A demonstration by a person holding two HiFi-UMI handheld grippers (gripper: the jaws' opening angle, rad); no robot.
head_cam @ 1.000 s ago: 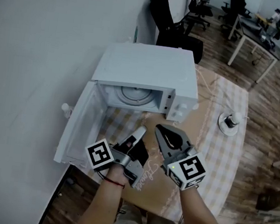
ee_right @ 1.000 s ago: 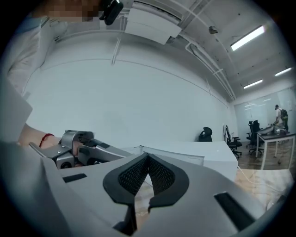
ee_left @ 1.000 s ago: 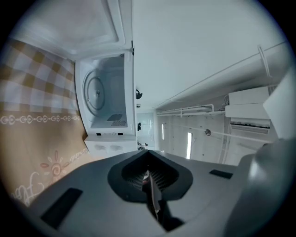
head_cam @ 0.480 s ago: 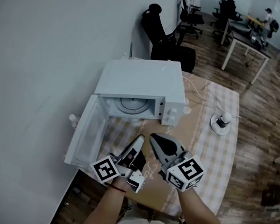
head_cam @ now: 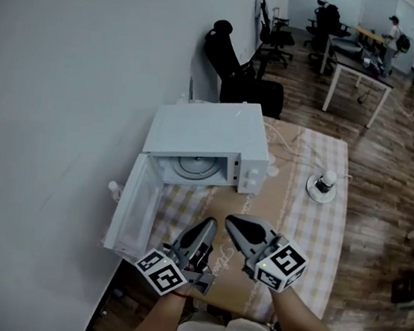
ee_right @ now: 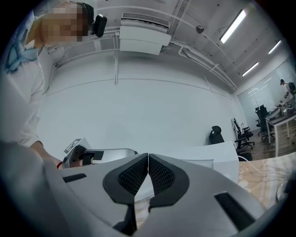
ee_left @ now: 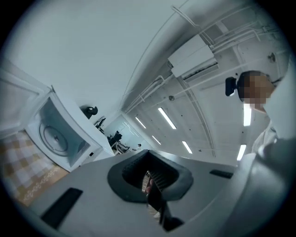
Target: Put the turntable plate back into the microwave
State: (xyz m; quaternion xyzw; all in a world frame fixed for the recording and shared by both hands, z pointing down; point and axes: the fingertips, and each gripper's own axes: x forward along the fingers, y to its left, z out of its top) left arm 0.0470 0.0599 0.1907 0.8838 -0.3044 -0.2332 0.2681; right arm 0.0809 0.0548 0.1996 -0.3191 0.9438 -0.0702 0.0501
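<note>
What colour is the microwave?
White. The microwave shows best in the head view.

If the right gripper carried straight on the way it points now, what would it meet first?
Probably the microwave, straight ahead of the shut right gripper; depth is unclear.

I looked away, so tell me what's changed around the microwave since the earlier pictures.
Both the left gripper and the right gripper, shut and empty, drew back from the microwave. Nothing was gripped or released. The door stays open, the turntable plate inside.
</note>
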